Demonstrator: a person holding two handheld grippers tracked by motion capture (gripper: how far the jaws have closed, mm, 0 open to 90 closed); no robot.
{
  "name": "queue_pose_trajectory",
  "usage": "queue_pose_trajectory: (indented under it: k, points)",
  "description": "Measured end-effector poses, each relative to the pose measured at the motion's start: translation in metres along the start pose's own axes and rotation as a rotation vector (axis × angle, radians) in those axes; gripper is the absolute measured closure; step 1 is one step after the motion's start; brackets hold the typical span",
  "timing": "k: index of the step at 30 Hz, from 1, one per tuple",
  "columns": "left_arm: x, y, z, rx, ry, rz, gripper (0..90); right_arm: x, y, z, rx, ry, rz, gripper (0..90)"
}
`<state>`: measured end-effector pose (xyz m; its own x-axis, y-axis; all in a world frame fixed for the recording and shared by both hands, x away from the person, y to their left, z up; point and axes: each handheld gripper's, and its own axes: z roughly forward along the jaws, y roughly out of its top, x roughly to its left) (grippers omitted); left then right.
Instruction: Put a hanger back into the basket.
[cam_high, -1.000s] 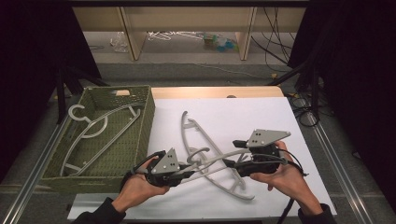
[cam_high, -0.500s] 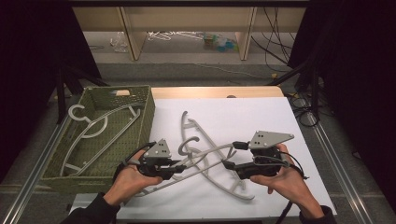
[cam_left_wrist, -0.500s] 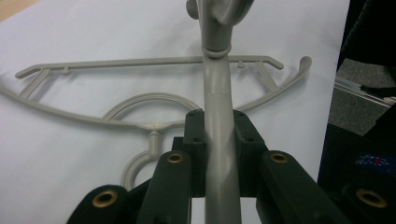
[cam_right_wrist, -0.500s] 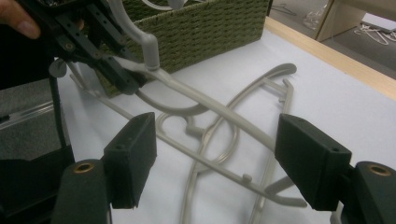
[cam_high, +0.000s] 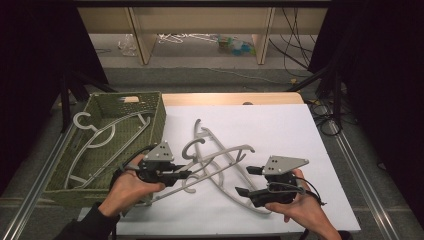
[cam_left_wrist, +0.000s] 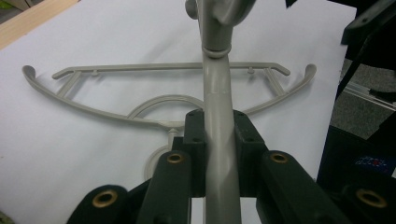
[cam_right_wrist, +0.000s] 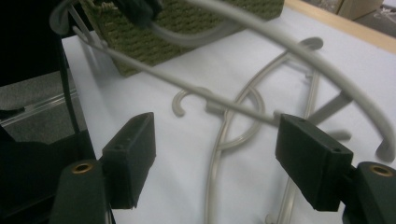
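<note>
**Lifting one hanger off the pile**

Gripping a grey hanger (cam_high: 220, 159) by its arm, the left tool (cam_high: 184, 175) is clenched tight on it; in the left gripper view the bar (cam_left_wrist: 218, 140) runs straight up between the pads, above the white sheet (cam_high: 280, 125). The right tool (cam_high: 247, 181) is released, its jaws spread wide with nothing pinched between them. A second hanger (cam_right_wrist: 233, 135) lies flat on the table just ahead of the right tool. Left of the left tool stands a green basket (cam_high: 155, 107) with more hangers (cam_high: 100, 135) inside.
</note>
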<state>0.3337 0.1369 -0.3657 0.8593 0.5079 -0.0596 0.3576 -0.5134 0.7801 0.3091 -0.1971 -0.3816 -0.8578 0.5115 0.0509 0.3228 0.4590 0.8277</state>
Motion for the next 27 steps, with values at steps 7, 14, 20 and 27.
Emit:
queue_pose_trajectory:
  k: [7,14,20,27]
  points:
    - [-0.001,0.007,-0.014,-0.021,-0.011,0.005,78.4,0.001,-0.01,0.01,0.018,0.011,-0.002,29.4]
    - [0.005,0.016,-0.035,-0.042,0.011,0.013,78.4,0.001,-0.014,0.007,0.006,0.019,0.01,29.3]
    - [0.015,0.022,-0.059,-0.084,0.044,0.003,78.4,0.0,-0.018,0.007,0.01,0.018,0.022,29.0]
    - [0.033,0.021,-0.082,-0.115,0.099,-0.024,78.4,0.0,-0.021,0.009,0.017,0.018,0.022,27.5]
